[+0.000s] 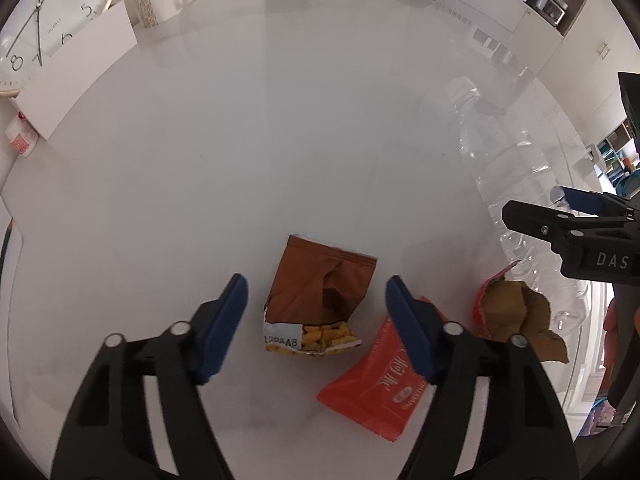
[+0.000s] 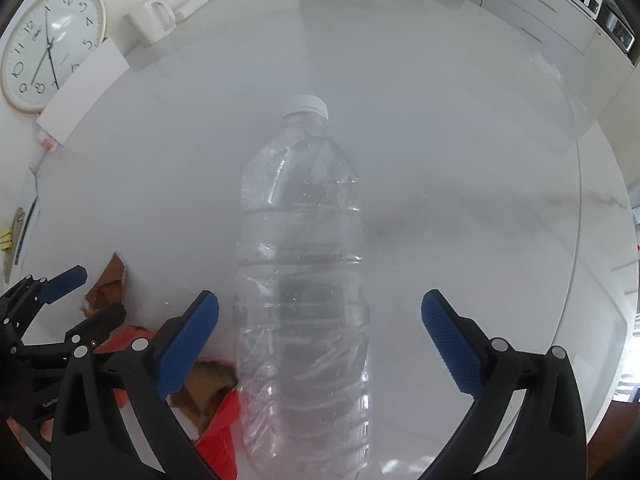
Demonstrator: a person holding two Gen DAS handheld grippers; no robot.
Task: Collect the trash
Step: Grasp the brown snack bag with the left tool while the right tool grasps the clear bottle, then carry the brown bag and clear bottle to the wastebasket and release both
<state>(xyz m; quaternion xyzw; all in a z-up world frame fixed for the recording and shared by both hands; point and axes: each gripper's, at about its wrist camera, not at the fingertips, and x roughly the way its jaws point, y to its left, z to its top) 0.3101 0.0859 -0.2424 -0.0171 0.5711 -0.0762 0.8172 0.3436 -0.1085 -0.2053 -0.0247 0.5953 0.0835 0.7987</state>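
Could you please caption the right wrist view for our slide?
Open right gripper straddles a clear plastic bottle lying on the white table.

The left tool (image 1: 316, 300) points steeply down, its two black arms spreading toward the bottom of its own view and its blue pads (image 1: 224, 328) standing apart with a clear gap between them, touching nothing. The right tool (image 2: 320, 320) also points steeply down, its blue pads (image 2: 188, 344) set wider apart, gripping nothing. In the left view the right tool reaches in from the right edge, with part of a hand (image 1: 616, 320) on its grip below.
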